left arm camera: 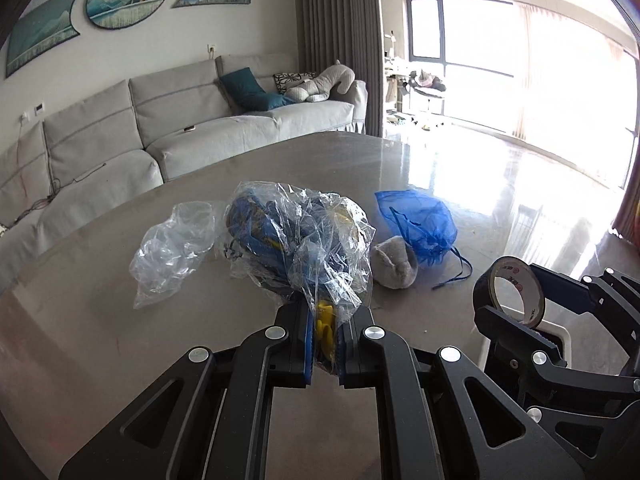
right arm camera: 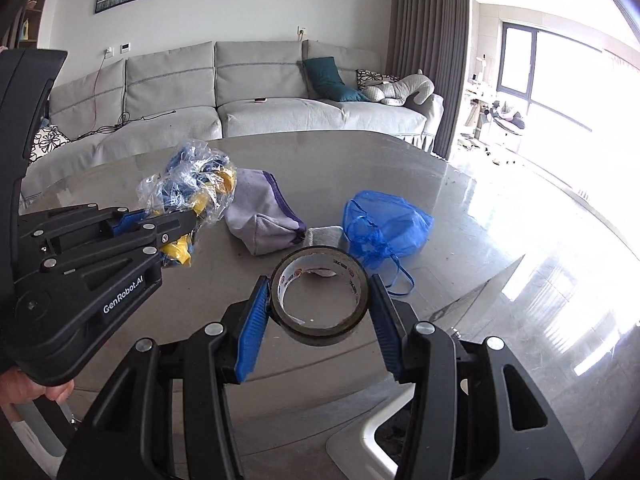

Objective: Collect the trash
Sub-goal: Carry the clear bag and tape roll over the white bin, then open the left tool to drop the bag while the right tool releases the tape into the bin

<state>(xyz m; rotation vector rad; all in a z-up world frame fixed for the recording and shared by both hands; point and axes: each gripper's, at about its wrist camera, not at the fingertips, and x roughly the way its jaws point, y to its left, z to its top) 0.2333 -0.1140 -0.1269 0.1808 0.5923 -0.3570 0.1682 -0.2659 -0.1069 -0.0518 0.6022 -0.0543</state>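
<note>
At the lower centre of the left wrist view, the left gripper (left arm camera: 324,344) is seen clenched on a crumpled bundle (left arm camera: 300,236) of clear, crinkled plastic film wrapped around blue and yellow pieces; yellow material is pinched between the blue ribbed pads. The bundle is held above the table (left arm camera: 120,340), a smooth, glossy grey top with a rounded far edge. To the left of the bundle, a second, empty clear bag (left arm camera: 172,248) lies wrinkled on the table. To the right, a soft grey fabric lump (left arm camera: 394,266) rests just beside a blue mesh pouch (left arm camera: 416,224) with thin drawstrings trailing toward the lower right.

In the right wrist view, the right gripper (right arm camera: 320,308) is shown grasping a tape roll (right arm camera: 318,298), a dark ring with a pale printed inner core, pressed between the two blue ribbed pads at the centre of the frame. Behind the roll, a pale lilac cloth pouch (right arm camera: 262,216) with a purple edge lies on the table, left of the blue mesh pouch. At the bottom right, the rounded white rim of a bin (right arm camera: 360,436) is seen below the gripper. A grey padded sofa (right arm camera: 256,92) fills the background.
</note>
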